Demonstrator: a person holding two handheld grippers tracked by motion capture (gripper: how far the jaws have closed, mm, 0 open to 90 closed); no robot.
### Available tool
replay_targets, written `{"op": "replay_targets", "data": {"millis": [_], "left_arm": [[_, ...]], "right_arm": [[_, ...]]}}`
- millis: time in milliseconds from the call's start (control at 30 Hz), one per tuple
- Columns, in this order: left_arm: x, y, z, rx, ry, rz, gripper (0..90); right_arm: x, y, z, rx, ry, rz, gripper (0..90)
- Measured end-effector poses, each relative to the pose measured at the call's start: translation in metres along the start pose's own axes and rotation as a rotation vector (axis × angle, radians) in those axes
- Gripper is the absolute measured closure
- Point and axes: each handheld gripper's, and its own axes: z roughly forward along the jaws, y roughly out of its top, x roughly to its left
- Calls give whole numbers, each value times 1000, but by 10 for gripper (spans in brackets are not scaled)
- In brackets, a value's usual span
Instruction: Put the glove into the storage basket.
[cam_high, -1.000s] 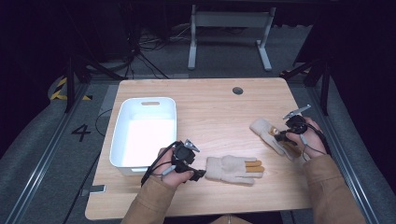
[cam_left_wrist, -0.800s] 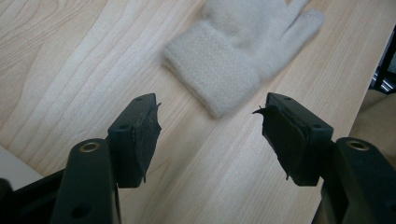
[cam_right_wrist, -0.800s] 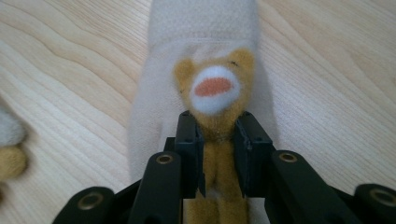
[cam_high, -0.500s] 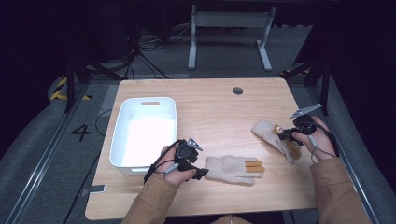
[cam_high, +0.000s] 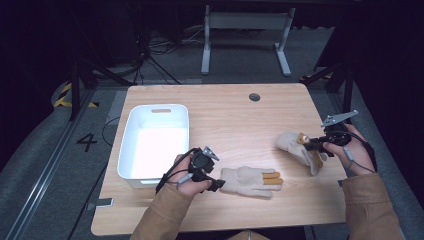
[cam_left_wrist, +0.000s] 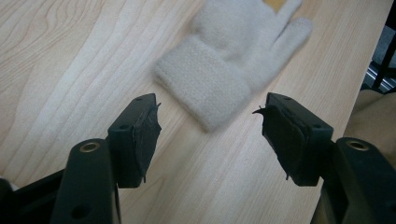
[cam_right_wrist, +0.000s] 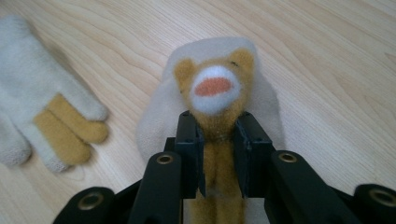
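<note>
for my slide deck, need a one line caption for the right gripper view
Right claw shut on a cream glove's tan bear-face patch, its mate lying nearby on the wooden table.

The right gripper (cam_high: 309, 144), clamped on the tan part of the right-hand glove (cam_high: 298, 148), is rising off the table (cam_high: 235, 115) and drifting toward its right edge, and the glove's cuff end is lifting with it, swinging out toward the middle.

Cream gloves (cam_high: 248, 180) (cam_right_wrist: 212, 100) with mustard fingers; one bears a white-orange patch, possibly a face; bin (cam_high: 131, 150) white
</note>
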Motion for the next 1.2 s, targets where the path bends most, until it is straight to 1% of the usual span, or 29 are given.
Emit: {"op": "replay_targets", "data": {"millis": [33, 267, 300, 533, 567, 600, 667, 700, 733, 867, 967, 1000, 1033, 1067, 1100, 1133, 1167, 1200], "left_arm": [[0, 0, 0, 2, 0, 0, 369], [0, 0, -1, 4, -2, 0, 369], [0, 0, -1, 7, 0, 5, 374], [0, 0, -3, 8, -5, 7, 386], [-1, 0, -3, 9, -7, 4, 386], [-1, 0, -3, 9, -7, 4, 386], [-1, 0, -3, 15, -9, 5, 387], [-1, 0, -3, 17, -10, 6, 387], [-1, 0, -3, 17, -10, 6, 386], [-1, 0, -3, 21, -13, 11, 387], [-1, -1, -3, 21, -12, 11, 386], [-1, -1, -3, 21, -12, 11, 386], [-2, -1, -3, 23, -14, 12, 386], [-2, -1, -3, 23, -14, 12, 386], [-2, -1, -3, 23, -13, 11, 386], [-2, -1, -3, 24, -13, 8, 386], [-1, -1, -4, 46, -12, -26, 396], [-1, -1, -4, 46, -12, -26, 400]], "right_arm": [[1, 0, -4, 0, 3, -5, 738], [4, 2, -12, -4, 12, -16, 738], [6, 2, -13, -1, 20, -27, 738], [12, 6, -16, -7, 36, -58, 738], [15, 7, -17, -14, 46, -72, 738], [15, 7, -17, -14, 46, -72, 738], [18, 9, -17, -18, 58, -89, 738], [20, 11, -17, -24, 76, -93, 738], [20, 11, -17, -24, 76, -93, 738], [25, 14, -15, -32, 118, -129, 738], [30, 16, -16, -38, 130, -157, 738], [30, 16, -16, -38, 130, -157, 738], [34, 18, -16, -39, 143, -175, 738], [34, 18, -16, -39, 143, -175, 738], [38, 21, -16, -42, 154, -193, 738], [38, 21, -16, -42, 154, -193, 738], [41, 23, -13, -44, 170, -211, 738], [41, 23, -13, -44, 170, -211, 738]]}}
